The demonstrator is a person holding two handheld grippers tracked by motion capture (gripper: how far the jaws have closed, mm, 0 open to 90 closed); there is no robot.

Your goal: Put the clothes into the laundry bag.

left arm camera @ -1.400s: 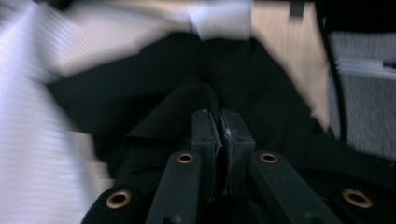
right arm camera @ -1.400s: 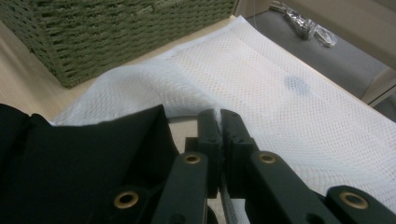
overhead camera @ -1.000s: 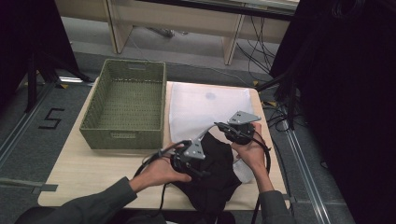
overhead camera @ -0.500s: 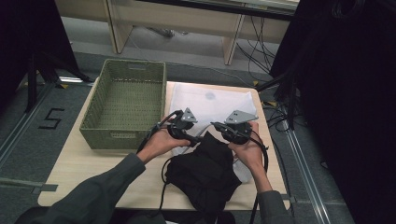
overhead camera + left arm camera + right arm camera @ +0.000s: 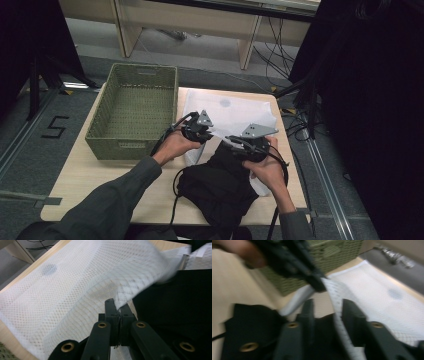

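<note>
A white mesh bag (image 5: 231,111) lies flat on the table's far right part. My left gripper (image 5: 206,133) is shut on the bag's near edge (image 5: 119,311) and lifts it, so the mesh (image 5: 82,285) rises in a fold. A black garment (image 5: 220,185) is bunched at the front of the table, partly under that lifted edge (image 5: 175,302). My right gripper (image 5: 236,143) sits over the garment's far end, jaws open. In the right gripper view the mesh edge (image 5: 337,320) runs between the jaws of my right gripper (image 5: 325,306), and the left gripper (image 5: 312,277) pinches the mesh just beyond.
A green woven basket (image 5: 132,145) stands on the left half of the table, beside the bag (image 5: 332,255). Bare wood (image 5: 85,175) lies in front of the basket. Cables trail from both grippers over the garment. Desk legs and wires are beyond the far edge.
My left gripper left the black garment, moved away from me to the mesh bag's near edge, shut on it and raised it. The right gripper stayed in place.
</note>
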